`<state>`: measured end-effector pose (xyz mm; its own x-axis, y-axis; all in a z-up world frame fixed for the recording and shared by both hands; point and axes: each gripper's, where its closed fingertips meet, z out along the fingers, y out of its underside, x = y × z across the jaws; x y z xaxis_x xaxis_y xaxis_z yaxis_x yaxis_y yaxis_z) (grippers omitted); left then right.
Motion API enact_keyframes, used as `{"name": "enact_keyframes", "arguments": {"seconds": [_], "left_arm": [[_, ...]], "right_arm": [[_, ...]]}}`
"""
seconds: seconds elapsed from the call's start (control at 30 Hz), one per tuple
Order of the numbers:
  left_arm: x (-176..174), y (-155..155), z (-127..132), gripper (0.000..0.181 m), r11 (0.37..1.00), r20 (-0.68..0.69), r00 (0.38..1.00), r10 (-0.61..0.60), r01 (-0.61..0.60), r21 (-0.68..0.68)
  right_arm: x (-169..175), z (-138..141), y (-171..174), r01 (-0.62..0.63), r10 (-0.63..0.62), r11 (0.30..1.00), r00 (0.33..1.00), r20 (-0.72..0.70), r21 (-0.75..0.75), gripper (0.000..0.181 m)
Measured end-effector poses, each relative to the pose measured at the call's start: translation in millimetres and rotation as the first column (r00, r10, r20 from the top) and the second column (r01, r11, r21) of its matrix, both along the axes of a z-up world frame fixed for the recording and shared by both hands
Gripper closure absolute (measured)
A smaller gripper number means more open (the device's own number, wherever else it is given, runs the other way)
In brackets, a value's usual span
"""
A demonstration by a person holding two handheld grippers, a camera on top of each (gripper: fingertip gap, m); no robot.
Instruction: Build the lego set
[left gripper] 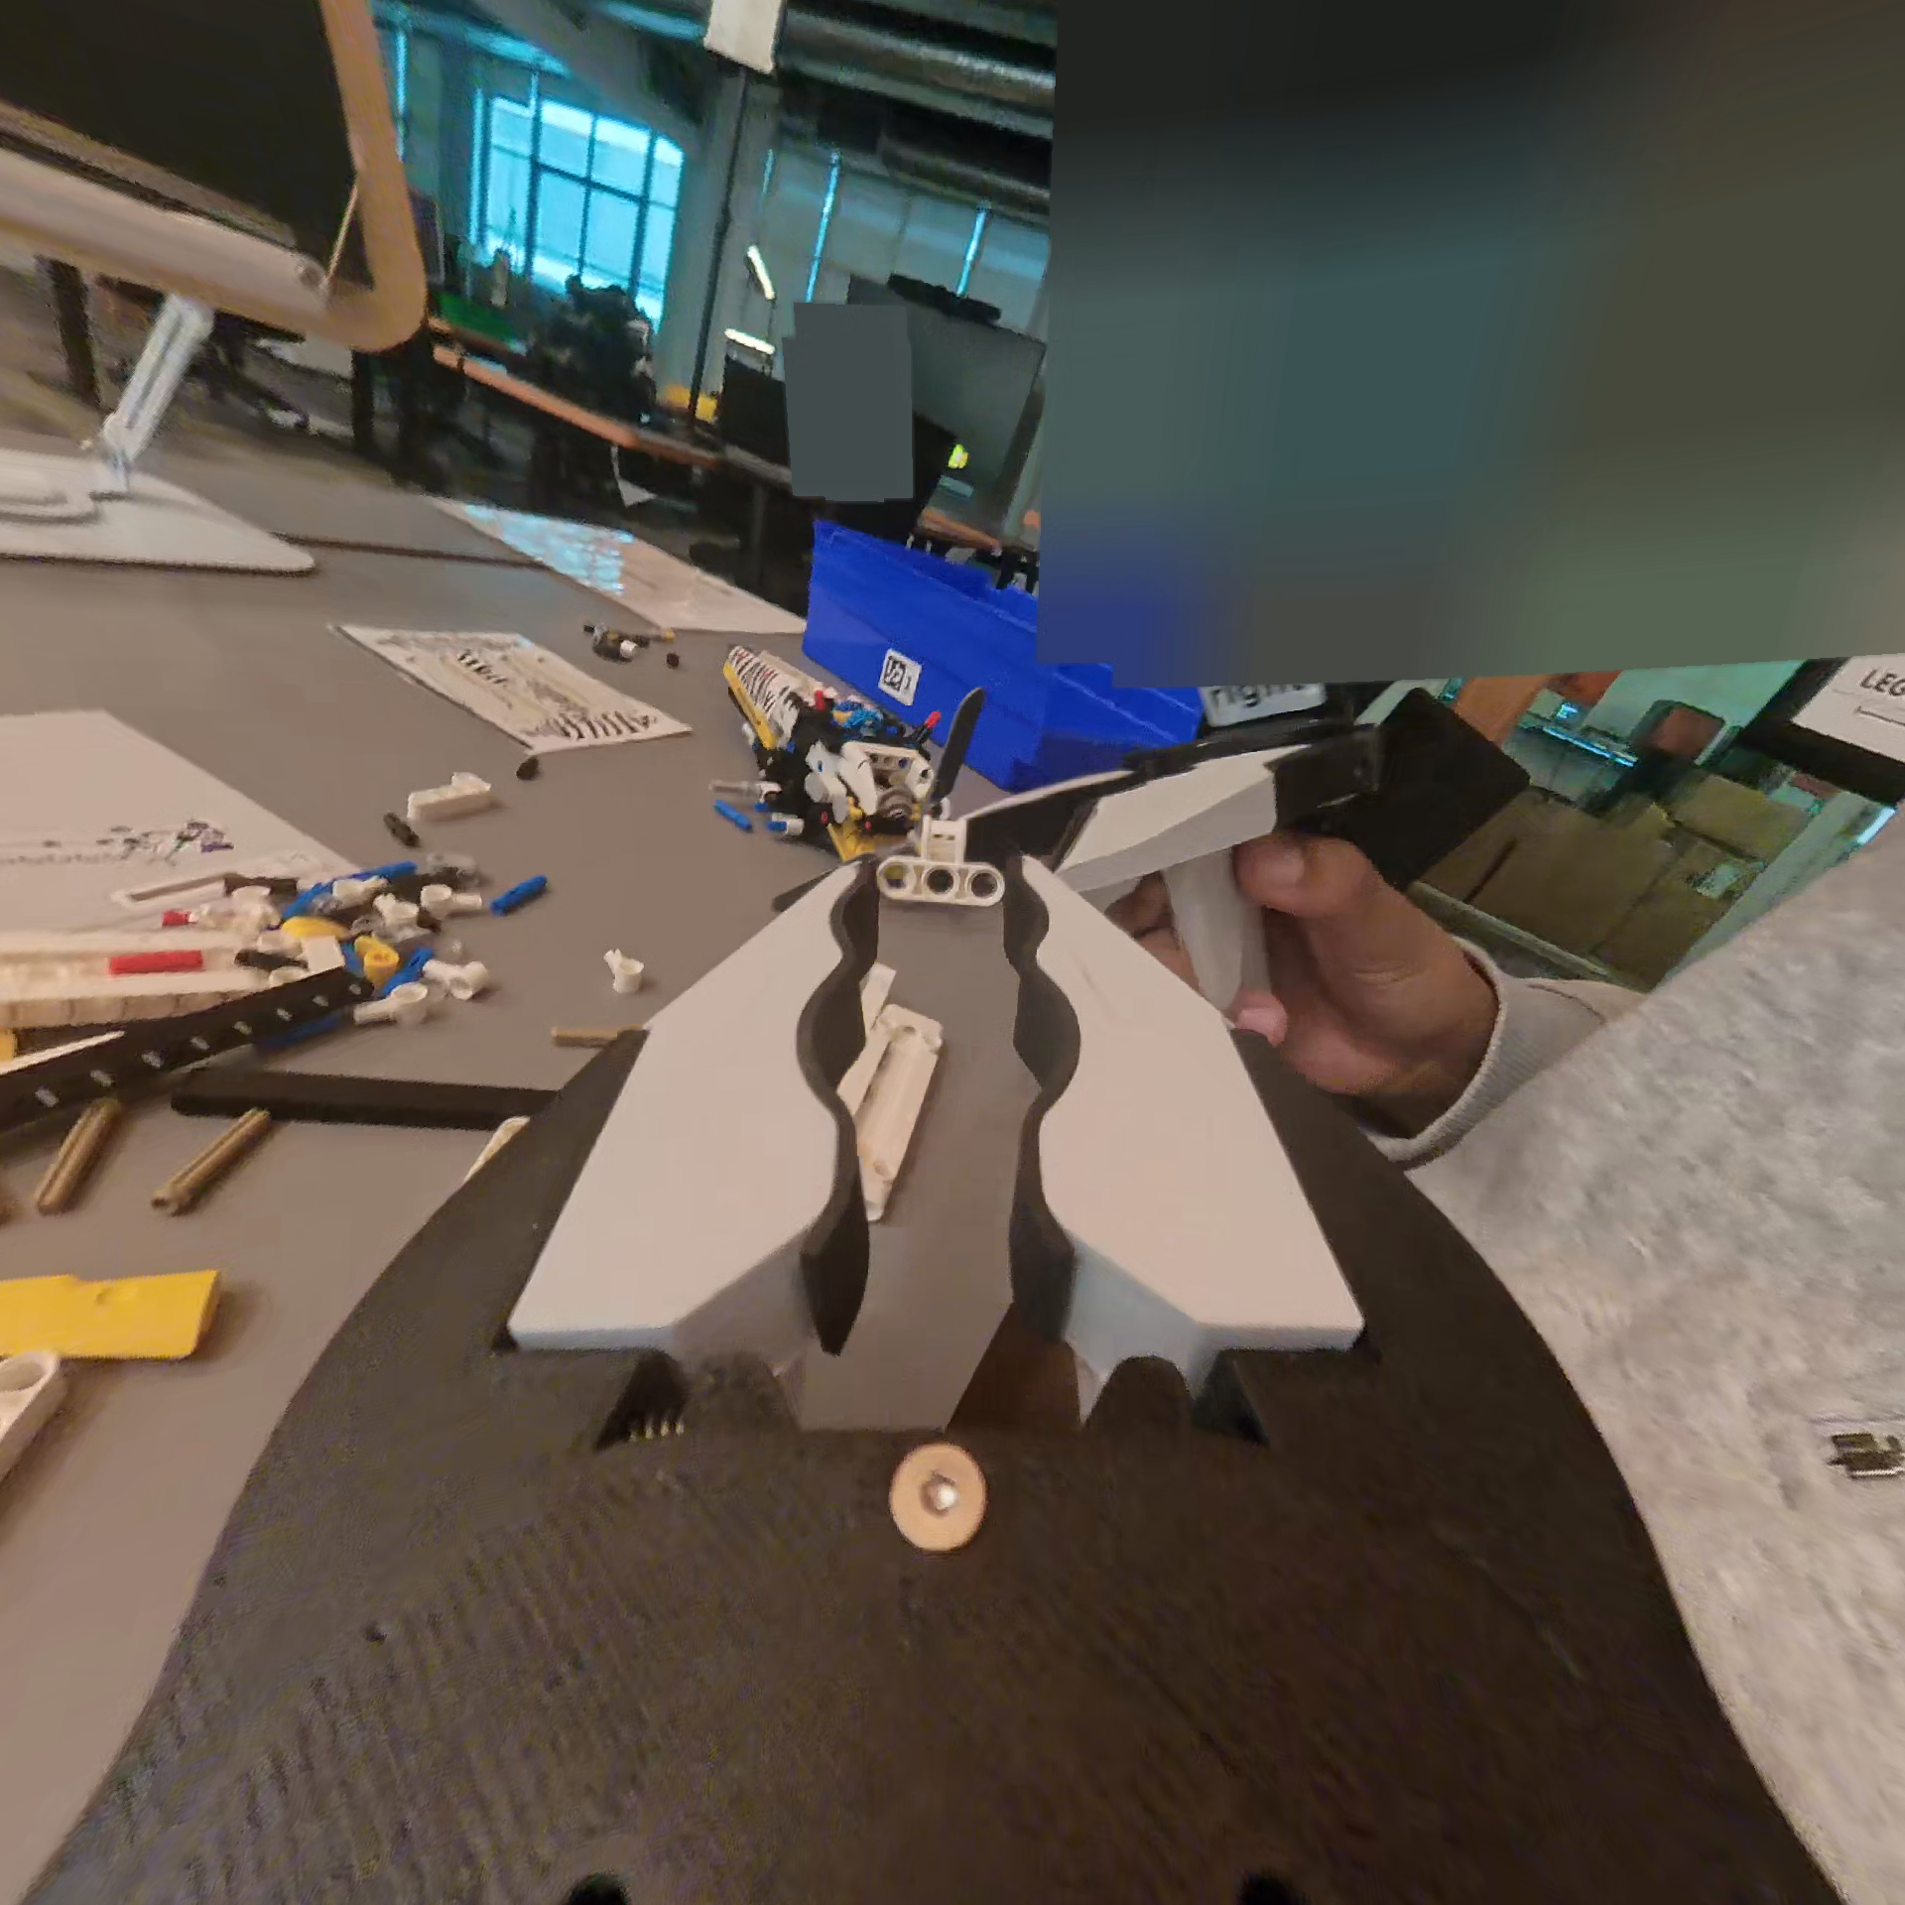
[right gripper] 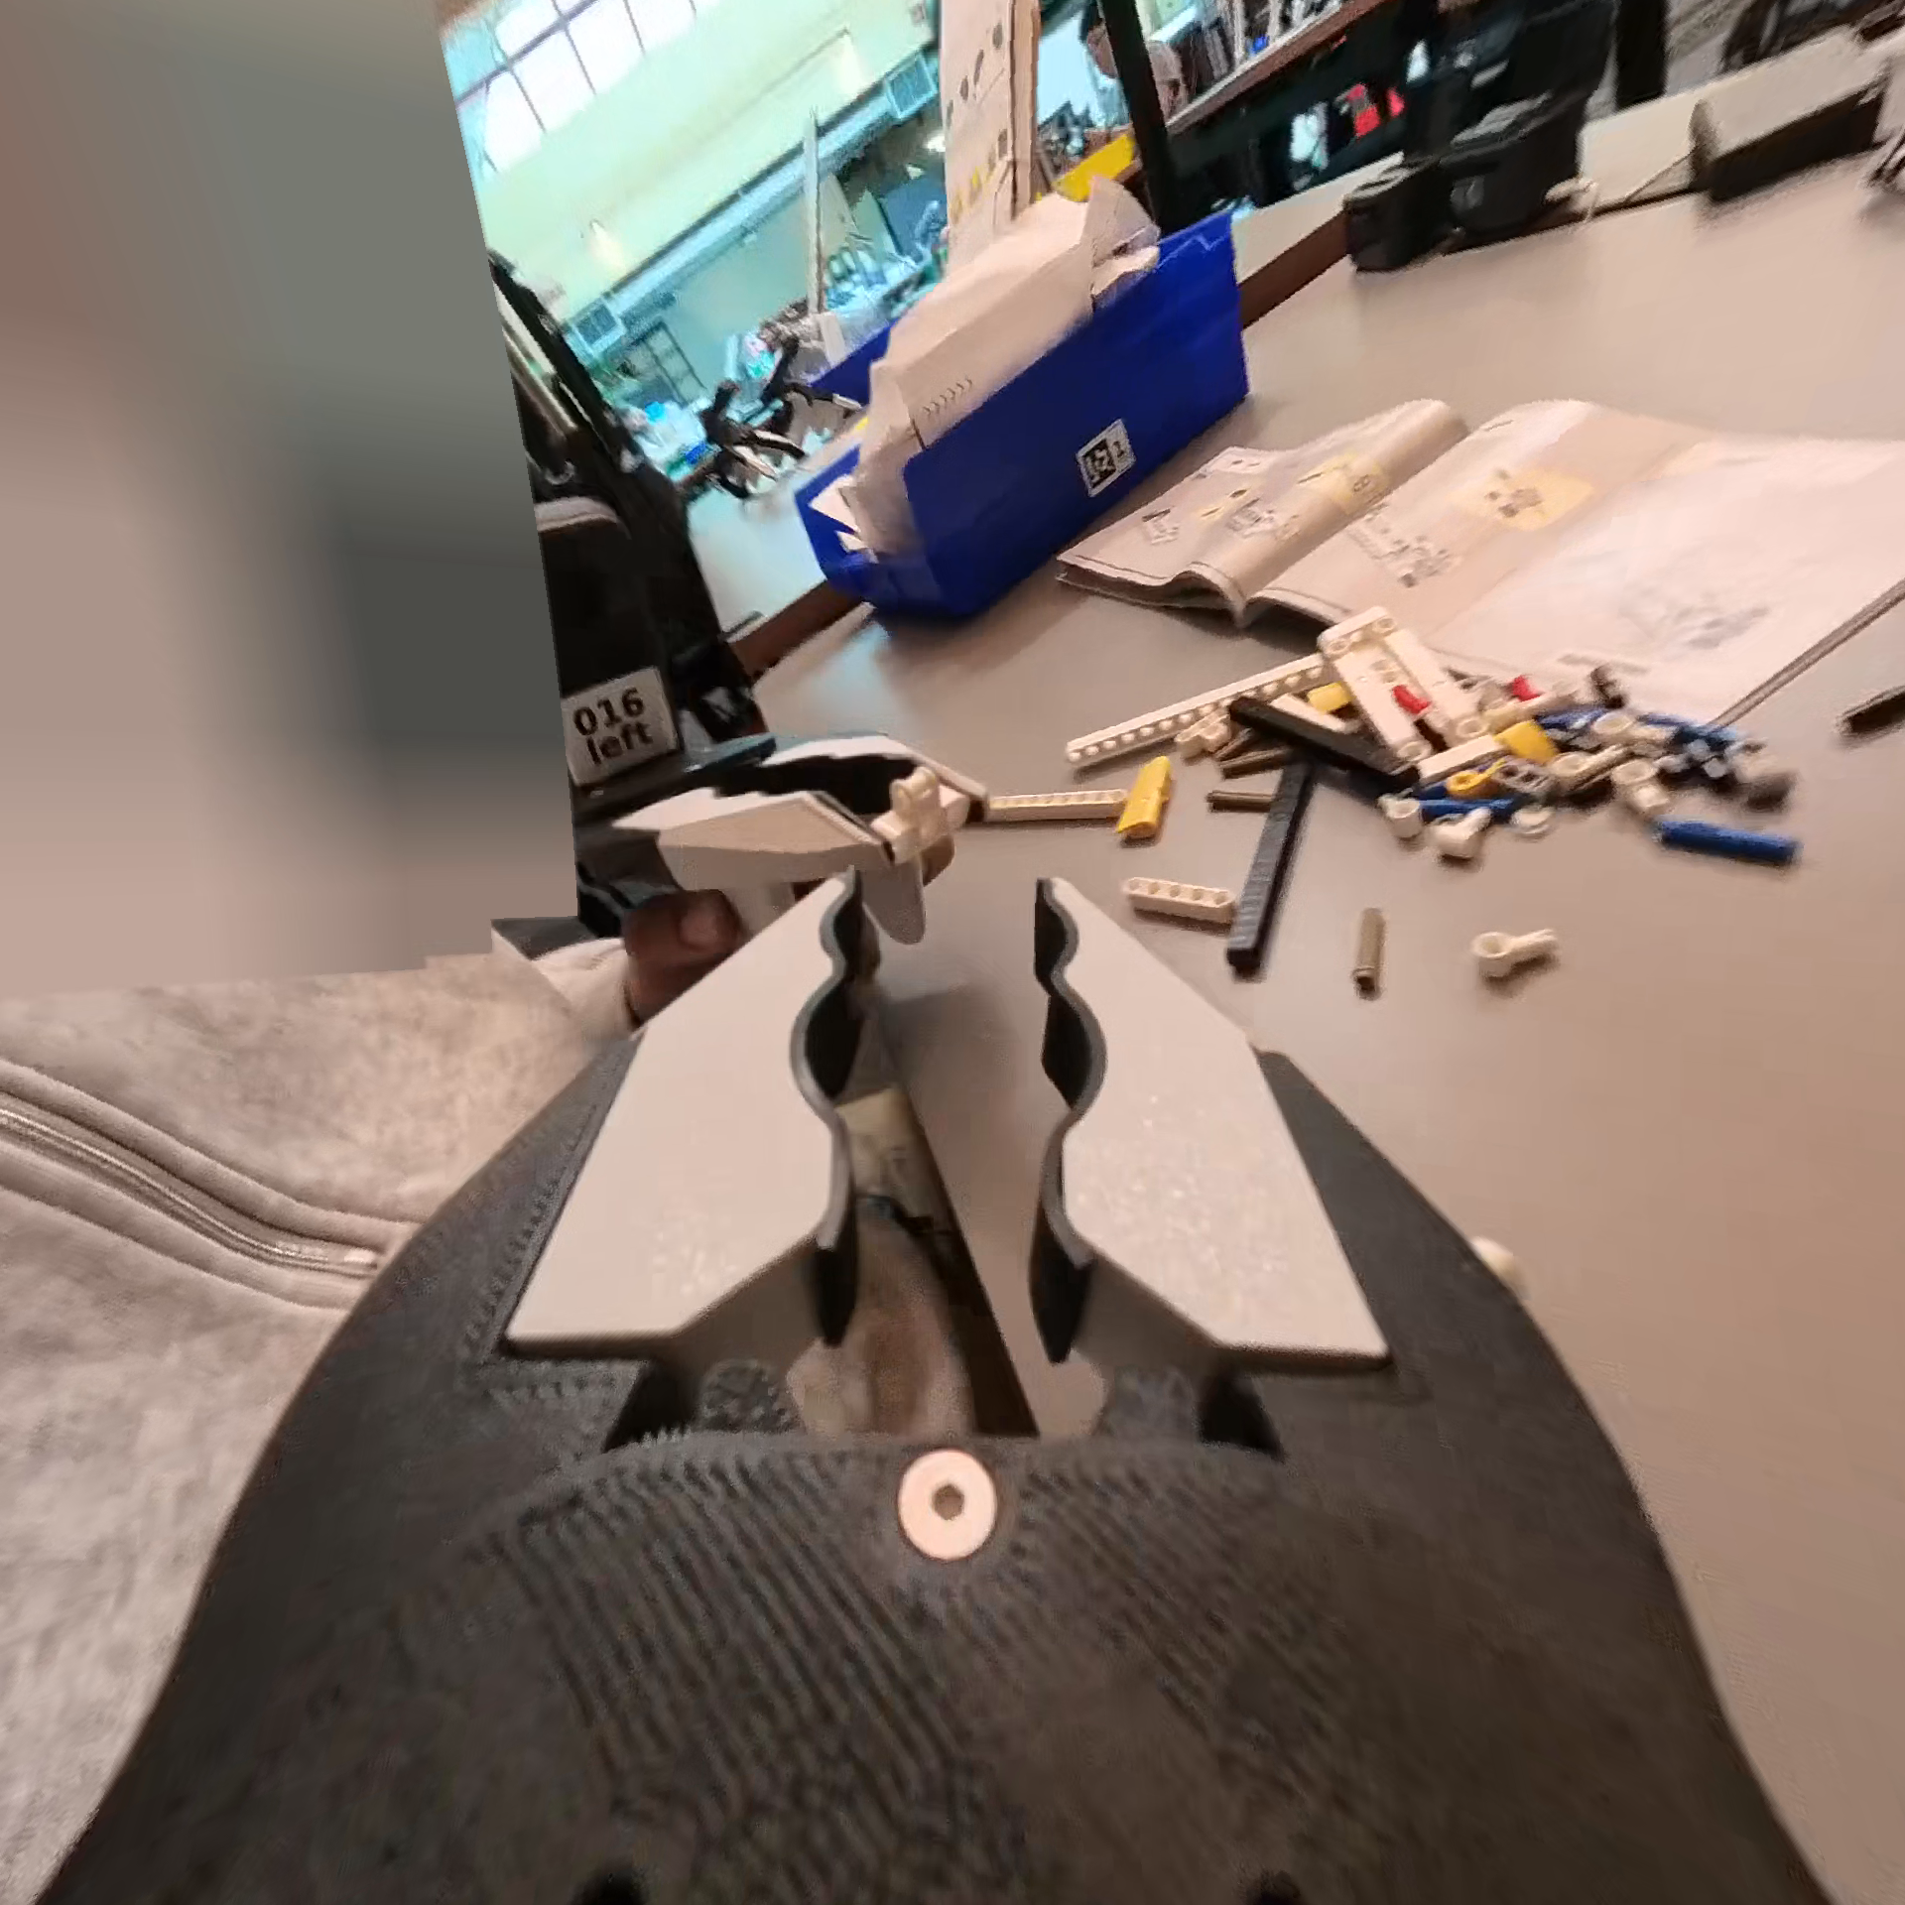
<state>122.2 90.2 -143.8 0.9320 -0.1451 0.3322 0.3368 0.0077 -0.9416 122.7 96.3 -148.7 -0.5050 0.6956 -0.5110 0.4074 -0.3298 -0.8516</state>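
At twelve o'clock from your left gripper (left gripper: 940, 876), pinched at the fingertips, sits a small white holed beam (left gripper: 940, 881); its long axis runs nine to three across the jaws, three round holes facing you, a short stub rising toward twelve; smooth moulded plastic against matte grey fingers with wavy black pads. Your right gripper (right gripper: 943, 907) stands open and holds nothing, the beam (right gripper: 917, 814) just beyond its left fingertip at eleven. Toward two o'clock, on the grey table (right gripper: 1546, 1082), lies the loose pile of parts (right gripper: 1495, 742).
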Motion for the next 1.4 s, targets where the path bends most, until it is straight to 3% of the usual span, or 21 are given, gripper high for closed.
{"name": "enact_keyframes", "arguments": {"seconds": [0.37,0.6,0.63,0.77,0.87,0.93,0.97,1.03,1.1,1.27,1.4], "left_arm": [[17.9,-8.0,6.8,0.159,0.997,-0.159,0.987,-0.024,0.035,0.064],[39.5,-4.0,2.5,0.159,0.996,-0.271,0.961,-0.061,0.077,0.051],[39.7,-3.5,2.0,0.159,0.996,-0.272,0.961,-0.057,0.073,0.05],[34.7,-1.1,0.0,0.157,0.998,-0.226,0.973,-0.046,0.055,0.031],[21.7,-1.2,-1.6,0.152,0.999,-0.151,0.988,-0.022,0.025,0.019],[15.7,-2.4,-1.6,0.152,0.999,-0.103,0.994,-0.022,0.024,0.021],[13.0,-2.6,-1.7,0.152,1.0,-0.088,0.996,-0.019,0.021,0.022],[9.1,-2.2,-3.3,0.152,1.0,-0.072,0.997,-0.011,0.013,0.019],[6.9,-1.2,-5.4,0.152,1.0,-0.063,0.998,-0.009,0.009,0.01],[2.4,-1.4,-4.6,0.151,1.0,-0.05,0.999,0.007,-0.006,0.012],[-1.2,-3.1,-5.0,0.151,1.0,-0.054,0.998,0.019,-0.018,0.01]], "right_arm": [[9.7,14.6,-9.7,-0.129,0.161,0.91,0.986,0.049,-0.395,0.15],[22.1,13.6,-27.0,-0.229,0.313,0.854,0.943,0.109,-0.467,0.155],[23.2,12.7,-27.9,-0.235,0.325,0.849,0.939,0.117,-0.473,0.164],[25.5,12.5,-19.3,-0.22,0.314,0.856,0.94,0.133,-0.468,0.166],[29.0,4.0,6.0,-0.146,0.213,0.936,0.959,0.187,-0.319,0.167],[35.9,-23.7,32.1,-0.086,0.085,0.996,0.957,0.276,-0.009,0.166],[40.7,-41.6,49.2,-0.066,0.004,0.98,0.948,0.317,0.187,0.167],[50.7,-67.7,80.3,-0.065,-0.126,0.863,0.932,0.339,0.501,0.166],[56.5,-80.0,92.6,-0.106,-0.159,0.752,0.929,0.334,0.651,0.166],[54.8,-96.6,89.9,-0.207,-0.121,0.583,0.934,0.336,0.785,0.165],[50.4,-95.6,87.5,-0.231,-0.102,0.541,0.937,0.335,0.809,0.165]]}}
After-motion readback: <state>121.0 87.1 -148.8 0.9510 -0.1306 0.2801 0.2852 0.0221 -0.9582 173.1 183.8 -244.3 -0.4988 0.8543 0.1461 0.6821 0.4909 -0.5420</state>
